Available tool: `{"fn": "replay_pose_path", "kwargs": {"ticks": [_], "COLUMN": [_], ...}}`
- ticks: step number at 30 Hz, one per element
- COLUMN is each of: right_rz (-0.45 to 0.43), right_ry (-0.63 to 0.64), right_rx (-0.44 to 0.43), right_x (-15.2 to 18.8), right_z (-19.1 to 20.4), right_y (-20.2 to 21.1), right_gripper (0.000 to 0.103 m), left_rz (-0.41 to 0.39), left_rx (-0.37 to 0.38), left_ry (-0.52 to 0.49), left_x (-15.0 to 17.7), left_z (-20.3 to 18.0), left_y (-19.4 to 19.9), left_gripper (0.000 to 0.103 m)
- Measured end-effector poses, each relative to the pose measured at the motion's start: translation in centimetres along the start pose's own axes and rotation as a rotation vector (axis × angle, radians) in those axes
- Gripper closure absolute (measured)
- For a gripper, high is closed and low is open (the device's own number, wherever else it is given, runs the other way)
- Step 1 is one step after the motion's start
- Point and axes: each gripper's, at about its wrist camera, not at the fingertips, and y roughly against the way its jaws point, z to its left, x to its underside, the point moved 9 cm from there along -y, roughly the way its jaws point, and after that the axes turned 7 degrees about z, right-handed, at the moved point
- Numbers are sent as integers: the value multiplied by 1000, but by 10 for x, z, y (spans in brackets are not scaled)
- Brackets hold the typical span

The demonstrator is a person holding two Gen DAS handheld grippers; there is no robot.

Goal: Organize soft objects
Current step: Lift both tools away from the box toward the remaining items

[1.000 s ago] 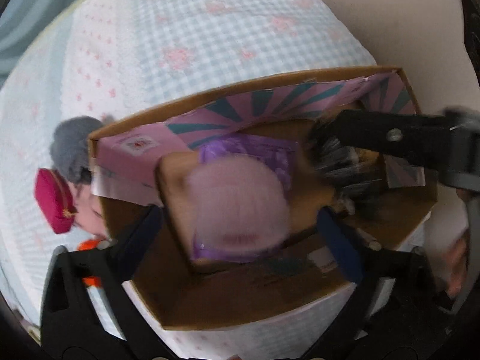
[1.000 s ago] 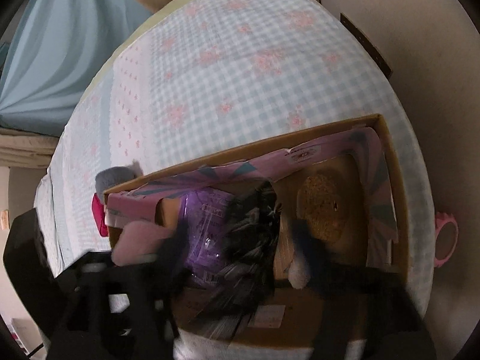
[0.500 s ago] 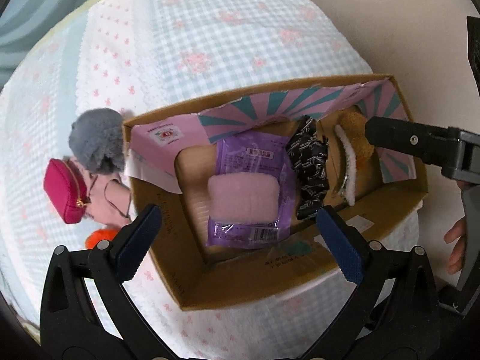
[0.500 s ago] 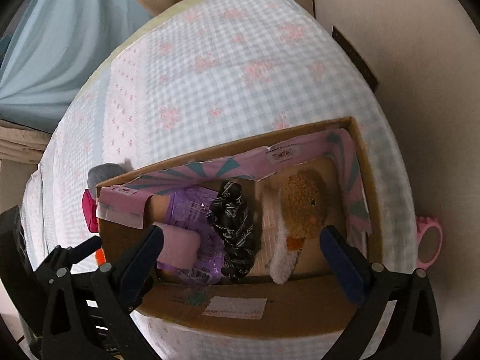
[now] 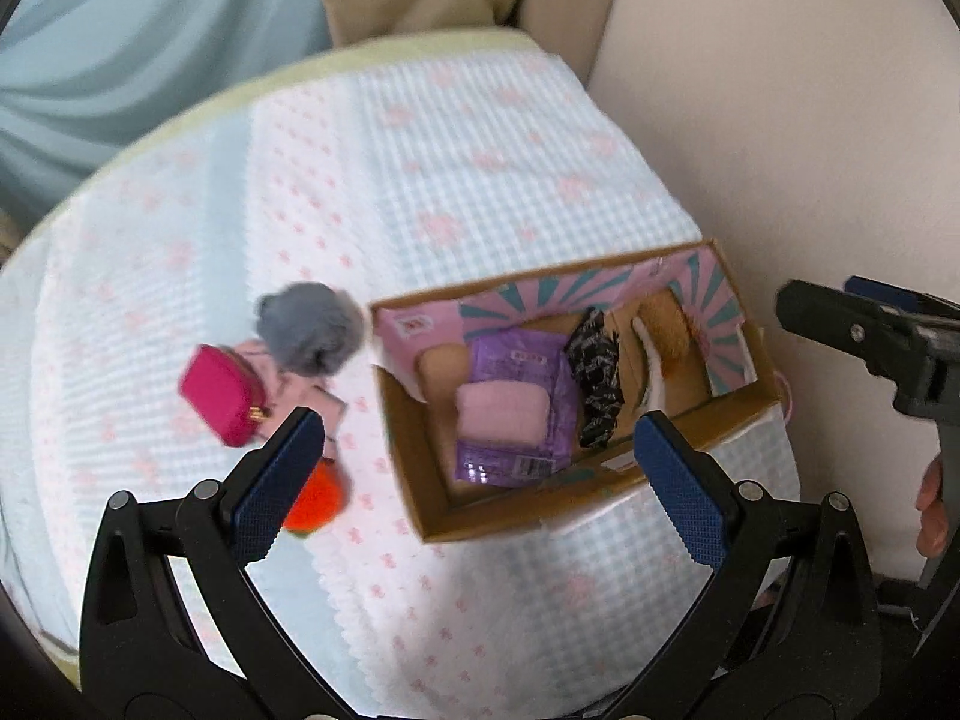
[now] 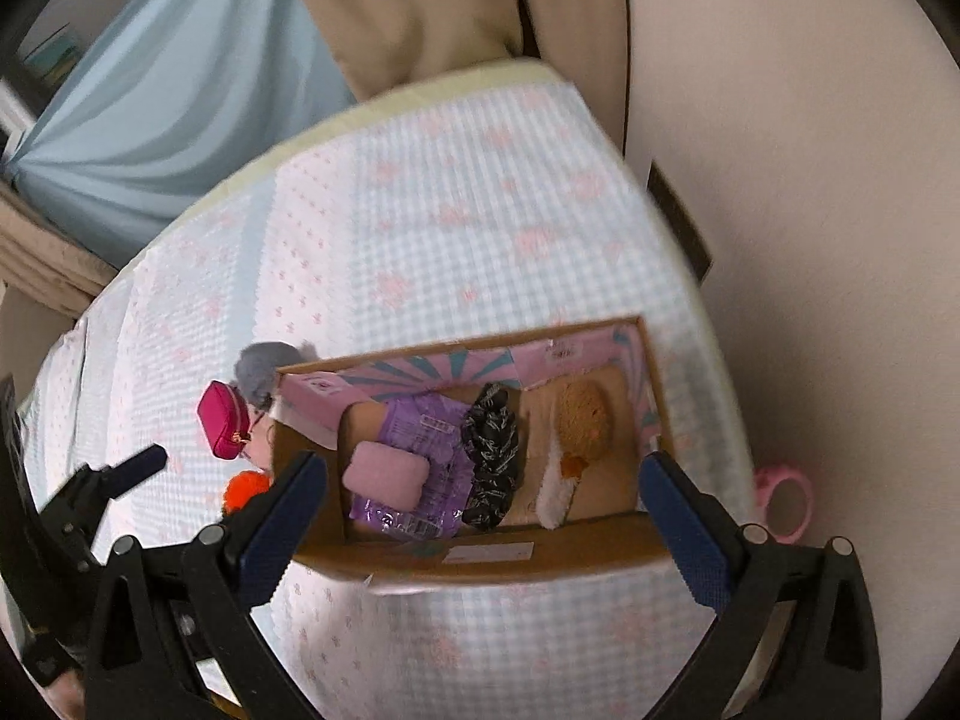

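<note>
A cardboard box (image 5: 420, 480) (image 6: 480, 564) sits on the bed near the wall. In it lie a pink pad (image 5: 503, 414) (image 6: 387, 471) on a purple packet (image 5: 516, 360) (image 6: 432, 426), a black patterned scrunchie (image 5: 594, 378) (image 6: 492, 450) and a tan plush toy (image 5: 666, 330) (image 6: 582, 420). Left of the box lie a grey pompom (image 5: 312, 330) (image 6: 258, 369), a magenta pouch (image 5: 225, 396) (image 6: 225, 420) and an orange fluffy thing (image 5: 315, 495) (image 6: 243, 489). My left gripper (image 5: 474, 483) and right gripper (image 6: 483, 525) are open and empty, held above the box's near side.
The bed has a pale blue checked cover (image 5: 468, 150) with pink flowers. A cream wall (image 5: 810, 120) runs along the right. A pink ring-shaped thing (image 6: 786, 501) lies between box and wall. Blue and beige curtains (image 6: 180, 90) hang behind.
Both grippers have let go of their things in the box and pulled back up and away. The pink pad and the scrunchie now lie in the box.
</note>
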Motion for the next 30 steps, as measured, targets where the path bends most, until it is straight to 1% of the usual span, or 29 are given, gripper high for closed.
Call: {"fn": "replay_pose_path", "kwargs": {"ticks": [4, 7, 9, 12, 16, 17, 20, 23, 27, 30], "right_rz": [-87, -149, -176, -209, -246, -250, -269, -293, -310, -310], "right_ry": [50, 66, 76, 107, 171, 175, 182, 206, 229, 243], "right_rx": [48, 47, 51, 64, 106, 102, 50, 34, -1, -47], "right_x": [10, 21, 31, 47, 66, 69, 78, 81, 80, 78], "right_z": [20, 34, 43, 57, 75, 77, 87, 95, 106, 117], "right_y": [52, 88, 108, 131, 151, 153, 159, 162, 162, 158], "right_gripper": [0, 0, 0, 0, 0, 0, 0, 0, 0, 0], "left_rz": [-90, -159, -197, -258, -318, -323, -340, -348, -330, -313], "left_rx": [-16, -43, -62, -89, -129, -127, -115, -115, -132, -152], "left_ry": [31, 59, 71, 101, 163, 175, 218, 267, 314, 337], "left_x": [7, 18, 26, 44, 72, 78, 96, 110, 124, 131], "left_z": [13, 25, 32, 44, 61, 65, 77, 90, 104, 114], "left_y": [52, 93, 116, 151, 185, 189, 200, 206, 208, 208], "left_gripper": [0, 0, 0, 0, 0, 0, 0, 0, 0, 0]}}
